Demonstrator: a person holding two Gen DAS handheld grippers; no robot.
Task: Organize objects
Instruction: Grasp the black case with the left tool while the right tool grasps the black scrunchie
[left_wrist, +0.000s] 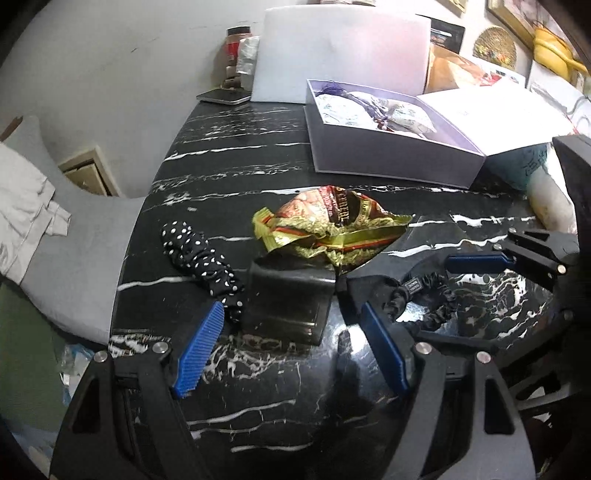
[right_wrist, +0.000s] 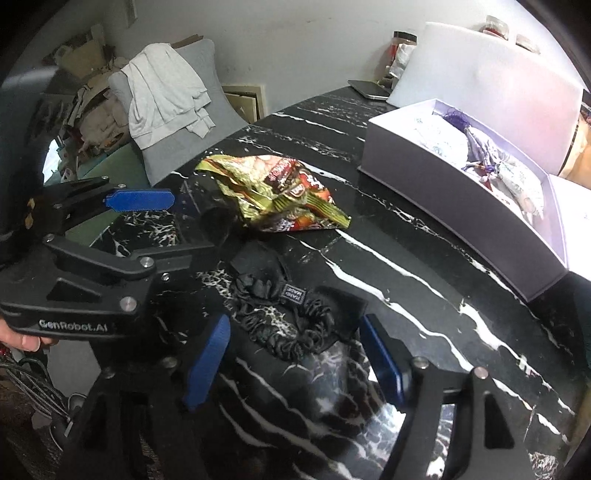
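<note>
Your left gripper (left_wrist: 291, 341) hangs low over the black marble table (left_wrist: 258, 155) with its blue pads spread wide and nothing between them. Just ahead of it, in the gap between the fingers, sits a small black box (left_wrist: 290, 299). The polka-dot scrunchie (left_wrist: 201, 260) lies ahead and to the left, its near end just beside the left pad (left_wrist: 199, 352). Past the black box, touching its far edge, is the crumpled gold-and-red snack wrapper (left_wrist: 328, 230). Further ahead and to the right stands the open grey gift box (left_wrist: 391, 147), with patterned pouches inside (their contents are too blurred to name).

Your right gripper (right_wrist: 295, 363) is also wide open and holds nothing. The black scrunchie (right_wrist: 291, 319) lies on the table directly ahead, between the two pads and apart from both; a small label shows on its far side. The snack wrapper (right_wrist: 273, 194) is further ahead and slightly left, the gift box (right_wrist: 454, 206) ahead to the right. From this camera your left gripper (right_wrist: 140, 201) shows at the left, open, well apart from the black scrunchie.
</note>
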